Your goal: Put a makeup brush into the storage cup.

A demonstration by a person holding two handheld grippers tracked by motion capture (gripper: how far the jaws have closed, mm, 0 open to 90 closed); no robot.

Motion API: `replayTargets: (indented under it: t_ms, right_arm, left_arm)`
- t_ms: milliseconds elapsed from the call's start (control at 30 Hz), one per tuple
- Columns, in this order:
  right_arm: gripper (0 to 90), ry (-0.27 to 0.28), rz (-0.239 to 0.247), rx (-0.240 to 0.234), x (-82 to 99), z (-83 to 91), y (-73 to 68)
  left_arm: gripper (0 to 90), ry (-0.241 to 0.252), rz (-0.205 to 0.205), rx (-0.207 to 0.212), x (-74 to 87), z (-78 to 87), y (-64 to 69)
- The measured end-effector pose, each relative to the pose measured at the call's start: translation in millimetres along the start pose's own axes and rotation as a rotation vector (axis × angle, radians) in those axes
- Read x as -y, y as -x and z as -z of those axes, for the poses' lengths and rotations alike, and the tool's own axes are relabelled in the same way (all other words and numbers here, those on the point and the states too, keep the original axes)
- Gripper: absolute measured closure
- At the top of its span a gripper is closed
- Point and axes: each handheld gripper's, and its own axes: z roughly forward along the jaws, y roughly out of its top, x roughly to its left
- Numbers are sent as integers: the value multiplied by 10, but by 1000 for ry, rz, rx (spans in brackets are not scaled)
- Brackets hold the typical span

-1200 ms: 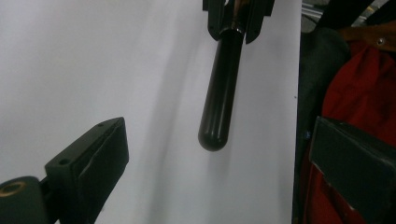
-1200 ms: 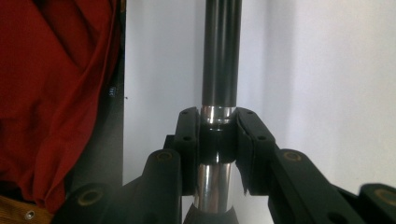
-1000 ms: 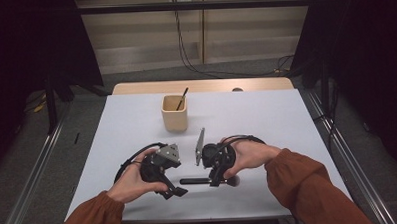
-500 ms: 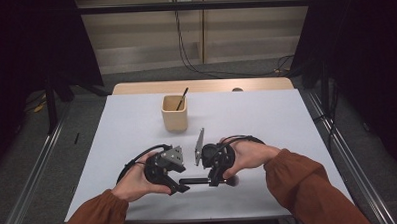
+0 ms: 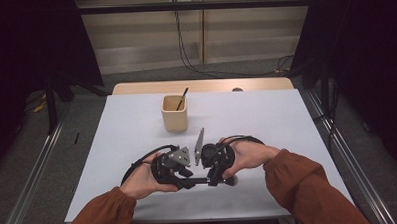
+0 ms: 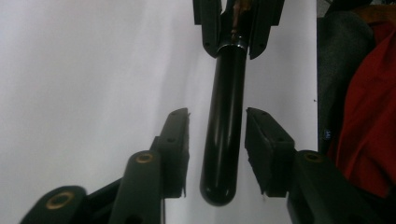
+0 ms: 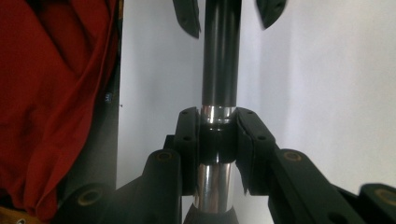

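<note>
A black pen [image 5: 199, 181] with a silver band [image 7: 217, 113] lies level just above the white table [image 5: 267, 119], near its front edge. My right gripper [image 7: 218, 116] is shut on the pen at the band, and in the high view it [image 5: 215, 161] sits under the person's right hand. My left gripper [image 6: 217, 116] faces it from the pen's rounded black end [image 6: 223, 140]. Its jaws have just been closing and stand on either side of that end, with a narrow gap on each side. In the high view the left gripper [image 5: 171, 169] is close beside the right one.
A beige cup [image 5: 174, 114] with a thin dark stick [image 5: 182, 98] in it stands at the table's middle, behind the grippers. A wooden strip [image 5: 200, 86] runs along the far edge. Rust-coloured sleeves [image 5: 304, 183] come in from the front.
The left gripper has slid right toward the right gripper, and its jaws now flank the pen's free end. The right gripper has held still with the pen.
</note>
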Motion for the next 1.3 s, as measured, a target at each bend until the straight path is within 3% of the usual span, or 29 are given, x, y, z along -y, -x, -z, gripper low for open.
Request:
replayTargets:
  t_ms: [33,133,267,367,467,733,800,900,1033,1200,1300]
  right_arm:
    - [724,5,5,7,3,1,4]
    - [724,12,-8,11,14,1,10]
    - [724,16,-4,11,25,-5,16]
    - [724,16,5,20,34,-8,29]
    - [720,14,-17,30,45,-5,26]
    - [700,53,-29,19,95,30,16]
    - [647,59,-30,8,104,40,10]
    - [636,70,-31,4,124,36,5]
    - [524,89,-45,-3,153,24,10]
    - [348,141,-74,25,218,33,19]
    - [291,179,-91,43,266,56,16]
  left_arm:
    - [642,-6,-14,0,-5,-4,-9]
    - [681,4,5,7,-2,-21,3]
    - [712,-9,-30,14,-8,-24,-12]
    - [726,-9,-18,13,-4,-41,1]
    - [745,-16,-40,21,-7,-39,-6]
    - [748,19,-36,30,0,-29,3]
    - [748,22,-34,29,2,-26,1]
    - [748,16,-30,30,4,-31,10]
    - [748,20,-17,36,37,-41,-31]
    - [748,20,6,33,102,-21,-52]
    - [748,18,9,30,116,3,-57]
